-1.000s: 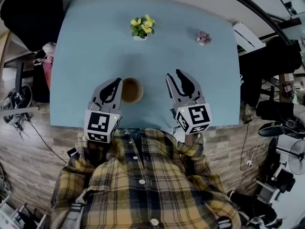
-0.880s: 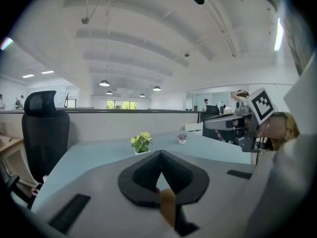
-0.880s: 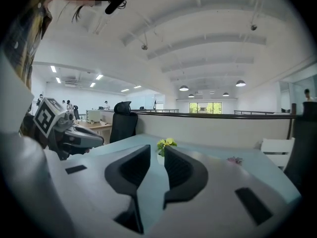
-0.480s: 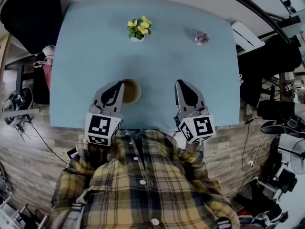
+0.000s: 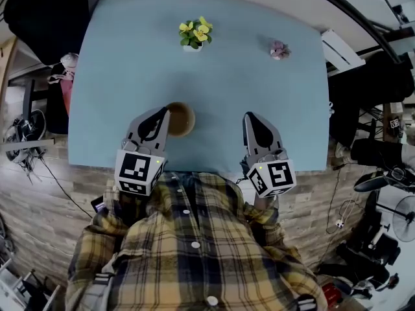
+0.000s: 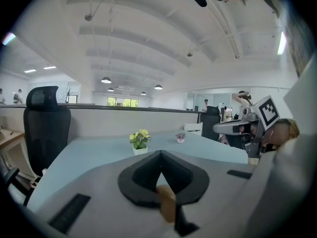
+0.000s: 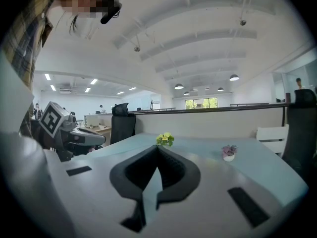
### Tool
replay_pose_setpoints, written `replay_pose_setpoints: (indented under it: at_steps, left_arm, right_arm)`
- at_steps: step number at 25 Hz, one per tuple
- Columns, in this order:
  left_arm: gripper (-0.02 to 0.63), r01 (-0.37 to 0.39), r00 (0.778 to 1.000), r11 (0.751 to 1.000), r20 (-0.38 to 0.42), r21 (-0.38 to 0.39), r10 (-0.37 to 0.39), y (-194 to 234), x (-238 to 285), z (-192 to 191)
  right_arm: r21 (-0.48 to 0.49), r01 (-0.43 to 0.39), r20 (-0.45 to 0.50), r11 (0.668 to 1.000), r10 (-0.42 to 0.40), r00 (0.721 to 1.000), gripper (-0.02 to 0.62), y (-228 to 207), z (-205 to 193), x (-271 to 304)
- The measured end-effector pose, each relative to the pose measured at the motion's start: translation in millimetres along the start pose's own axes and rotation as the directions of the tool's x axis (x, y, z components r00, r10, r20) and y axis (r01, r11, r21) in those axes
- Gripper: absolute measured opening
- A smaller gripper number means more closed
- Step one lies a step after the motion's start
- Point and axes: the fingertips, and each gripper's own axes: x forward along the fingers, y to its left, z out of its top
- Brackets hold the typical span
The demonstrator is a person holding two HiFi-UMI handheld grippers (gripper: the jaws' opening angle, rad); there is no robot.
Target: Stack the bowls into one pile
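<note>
A brown wooden bowl [image 5: 181,119] sits on the light blue table [image 5: 259,83], near its front edge and left of centre. My left gripper [image 5: 166,113] is at the bowl's left side and shut on its rim. In the left gripper view a tan piece of the rim [image 6: 167,203] shows pinched between the closed jaws of the left gripper [image 6: 159,155]. Well to the right of the bowl, my right gripper [image 5: 249,117] is shut with nothing in it. The right gripper view shows the right gripper [image 7: 158,148] with only bare table past its tip. I see no other bowl.
A small pot of yellow flowers [image 5: 194,34] and a tiny pink plant [image 5: 279,49] stand near the table's far edge. A black office chair [image 5: 45,11] is off the far left corner. Desks and cables crowd the floor at the right.
The right gripper's jaws have closed, and it has slid right, away from the bowl. The left gripper has kept its hold on the bowl's rim.
</note>
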Motion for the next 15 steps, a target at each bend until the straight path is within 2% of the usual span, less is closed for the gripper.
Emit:
replay_pose_setpoints:
  at_steps: [15]
  left_arm:
    - [-0.009,-0.023,1.000,1.000,0.000,-0.017,0.023,6.3,-0.3,-3.0]
  right_arm:
    - [-0.021,0.005,-0.026,1.000,-0.006,1.000,0.002,-3.6,-3.7,5.5]
